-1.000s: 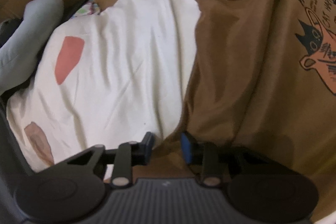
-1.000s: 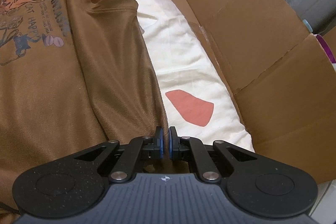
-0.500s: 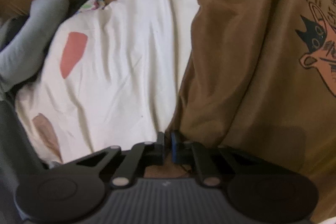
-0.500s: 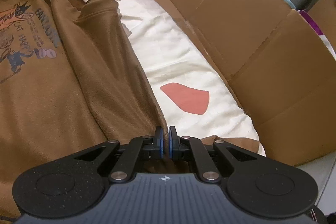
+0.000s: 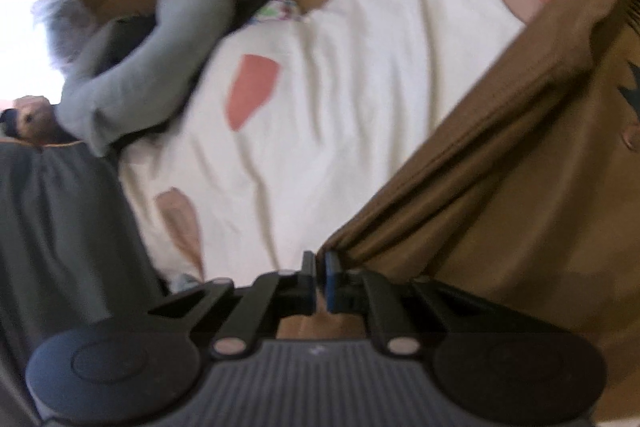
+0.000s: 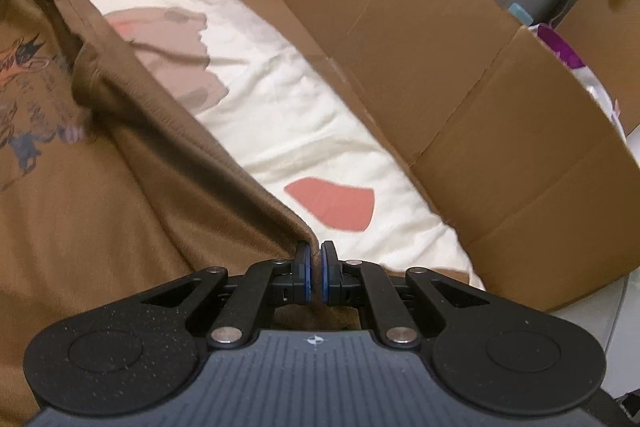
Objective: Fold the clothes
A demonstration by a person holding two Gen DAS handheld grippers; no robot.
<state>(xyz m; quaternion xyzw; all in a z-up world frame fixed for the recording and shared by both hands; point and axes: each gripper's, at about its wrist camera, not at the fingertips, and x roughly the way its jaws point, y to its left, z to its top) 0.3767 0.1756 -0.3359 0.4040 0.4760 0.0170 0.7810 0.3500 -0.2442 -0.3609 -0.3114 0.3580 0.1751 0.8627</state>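
On brown shirt (image 6: 100, 227), unreadable print (image 6: 28, 99)

I am in a home, likely a bedroom. A cream blanket (image 6: 320, 107) with pink and tan patches covers a soft bed. Flattened cardboard (image 6: 480, 99) lines its edge, a grey pillow (image 5: 160, 67) lies nearby, and a brown printed sweatshirt (image 6: 120, 207) is spread out.

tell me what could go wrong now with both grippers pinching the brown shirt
The left gripper and right gripper each pinch only a thin edge of the shirt, so the fabric may slip out as it is lifted. The taut ridge of cloth could also drag and wrinkle the white sheet underneath.
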